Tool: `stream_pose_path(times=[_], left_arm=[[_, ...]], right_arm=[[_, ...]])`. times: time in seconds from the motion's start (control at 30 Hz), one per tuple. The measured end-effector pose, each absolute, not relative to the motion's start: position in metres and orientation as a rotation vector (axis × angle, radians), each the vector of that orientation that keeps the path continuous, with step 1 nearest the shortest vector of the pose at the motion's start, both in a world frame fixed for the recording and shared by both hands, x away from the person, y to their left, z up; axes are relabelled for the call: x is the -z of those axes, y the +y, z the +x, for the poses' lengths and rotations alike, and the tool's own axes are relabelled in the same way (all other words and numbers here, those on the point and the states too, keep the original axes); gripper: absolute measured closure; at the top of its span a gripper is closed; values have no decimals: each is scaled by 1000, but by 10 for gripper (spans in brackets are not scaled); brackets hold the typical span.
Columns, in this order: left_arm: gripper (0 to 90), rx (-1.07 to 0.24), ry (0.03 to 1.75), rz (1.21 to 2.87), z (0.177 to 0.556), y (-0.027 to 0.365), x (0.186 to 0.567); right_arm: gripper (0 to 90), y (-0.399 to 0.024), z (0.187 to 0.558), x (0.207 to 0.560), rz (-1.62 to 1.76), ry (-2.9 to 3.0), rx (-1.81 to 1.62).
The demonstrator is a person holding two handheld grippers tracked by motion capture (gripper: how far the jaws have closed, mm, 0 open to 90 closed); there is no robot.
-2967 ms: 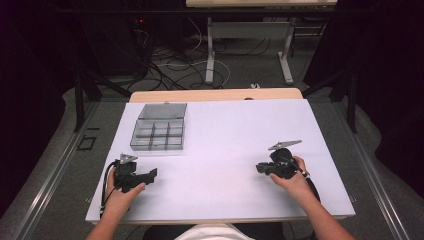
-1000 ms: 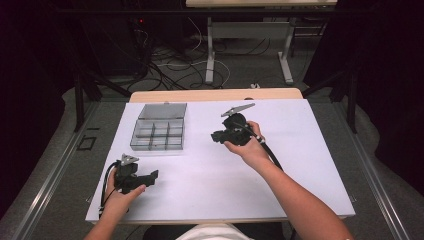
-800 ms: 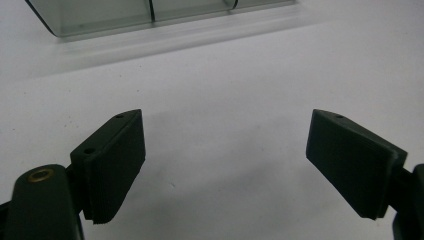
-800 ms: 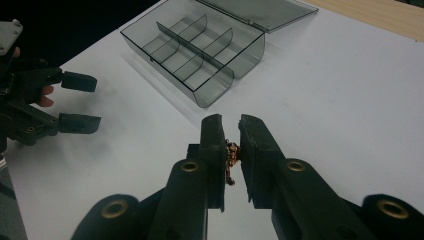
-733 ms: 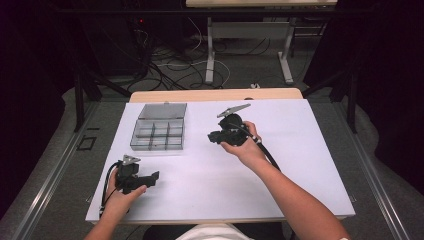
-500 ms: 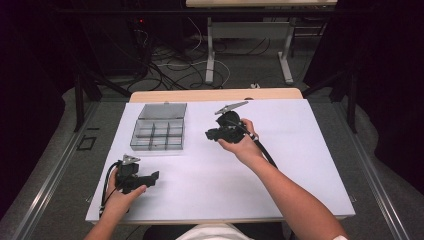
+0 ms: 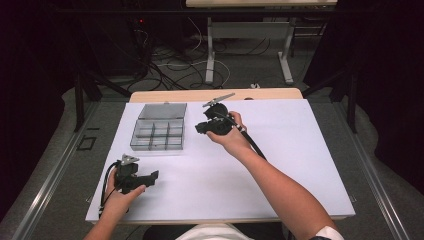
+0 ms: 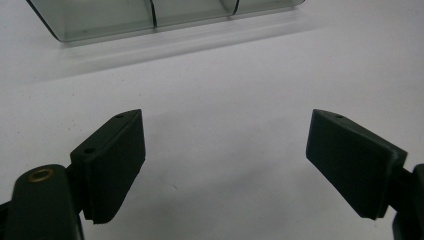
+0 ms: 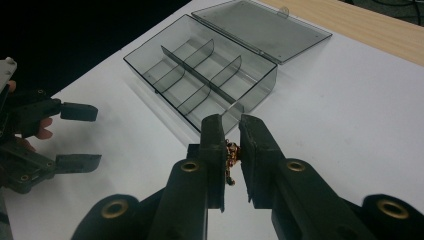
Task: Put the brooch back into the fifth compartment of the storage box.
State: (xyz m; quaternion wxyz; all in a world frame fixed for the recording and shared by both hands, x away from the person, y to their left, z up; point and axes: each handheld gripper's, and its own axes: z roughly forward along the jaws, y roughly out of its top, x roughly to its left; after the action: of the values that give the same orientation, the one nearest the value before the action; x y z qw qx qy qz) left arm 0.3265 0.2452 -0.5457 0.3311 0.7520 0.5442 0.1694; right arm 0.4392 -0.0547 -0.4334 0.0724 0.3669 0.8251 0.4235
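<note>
A clear grey compartment box (image 7: pixel 156 146) lies on the white table with its lid (image 7: pixel 162 110) folded open behind it. My right gripper (image 7: pixel 200 127) hovers just to the right of the box, jaws pointing at it. In the right gripper view this gripper (image 9: pixel 231 123) is shut on a small gold-brown beaded piece (image 9: pixel 231 151), a short way from the box's near wall (image 9: pixel 250 95). My left gripper (image 7: pixel 154 175) rests near the table's front left, open. Its fingers (image 8: pixel 112 165) stand wide apart with nothing between them, and the box's edge (image 8: pixel 150 17) lies ahead.
The box's compartments (image 9: pixel 192 70) look empty. My left gripper (image 9: pixel 95 136) also appears at the left of the right gripper view. White table surface (image 7: pixel 300 150) stretches right of my right arm. Beyond the table's far wooden edge (image 7: pixel 190 95) lie floor cables.
My right gripper has travelled from the table's front right up and left to beside the box, creeping a little further left over the last second. The left gripper has stayed put.
</note>
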Motion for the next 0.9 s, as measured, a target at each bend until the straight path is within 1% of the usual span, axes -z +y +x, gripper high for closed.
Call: stream_pose_path(times=[0.9], left_arm=[[158,-454,1411,1952,325,246,544]], right_arm=[[814,-18,462,435,1103,2510,-1242]])
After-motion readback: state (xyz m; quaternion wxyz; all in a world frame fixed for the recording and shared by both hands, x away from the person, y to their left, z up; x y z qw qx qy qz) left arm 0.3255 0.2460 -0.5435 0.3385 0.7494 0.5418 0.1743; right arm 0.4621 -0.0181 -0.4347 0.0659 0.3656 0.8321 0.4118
